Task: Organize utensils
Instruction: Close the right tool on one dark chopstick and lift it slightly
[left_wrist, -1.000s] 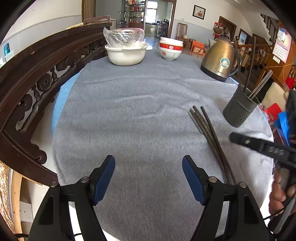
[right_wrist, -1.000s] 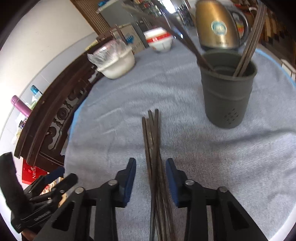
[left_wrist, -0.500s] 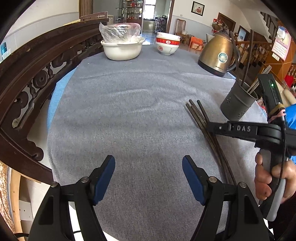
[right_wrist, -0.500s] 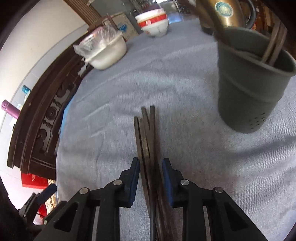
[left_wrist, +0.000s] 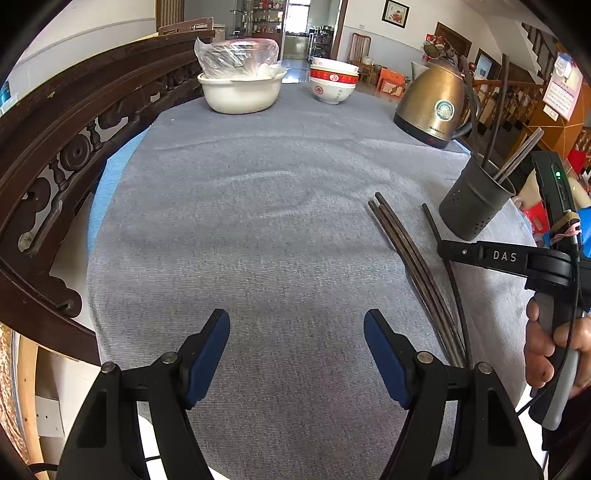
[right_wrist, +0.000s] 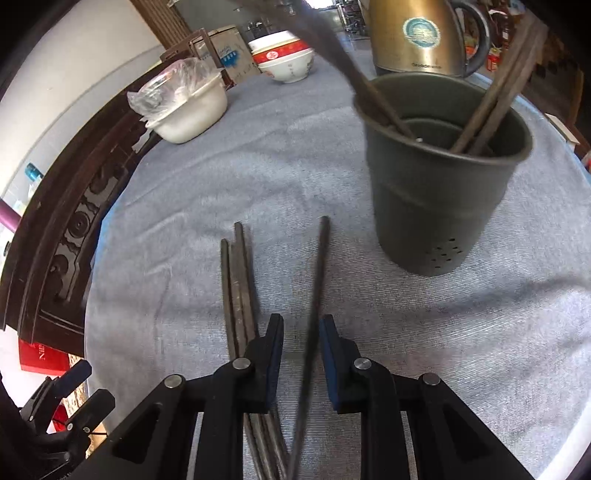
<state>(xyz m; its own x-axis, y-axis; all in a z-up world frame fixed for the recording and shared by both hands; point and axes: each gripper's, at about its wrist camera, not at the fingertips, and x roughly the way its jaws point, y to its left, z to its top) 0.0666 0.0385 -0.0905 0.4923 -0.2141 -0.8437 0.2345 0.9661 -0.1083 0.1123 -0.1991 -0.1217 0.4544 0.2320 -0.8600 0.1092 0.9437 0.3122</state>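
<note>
One chopstick (right_wrist: 317, 280) has split off from the bundle since a second ago, angling toward the dark utensil holder (right_wrist: 443, 192) at right of the right wrist view, while the other chopsticks (right_wrist: 238, 288) lie together just left of it on the grey cloth (left_wrist: 258, 221). Right gripper (right_wrist: 301, 354) has crept in, jaws narrow and closing with that lone stick between them, pads not clearly pressing yet. Left gripper (left_wrist: 295, 354) hangs wide over bare cloth, holding nothing. My worry: the stick sits skewed across the gap, so the pinch could pivot it or roll it out. The left pad is also right beside the bundle and could nudge those.
</note>
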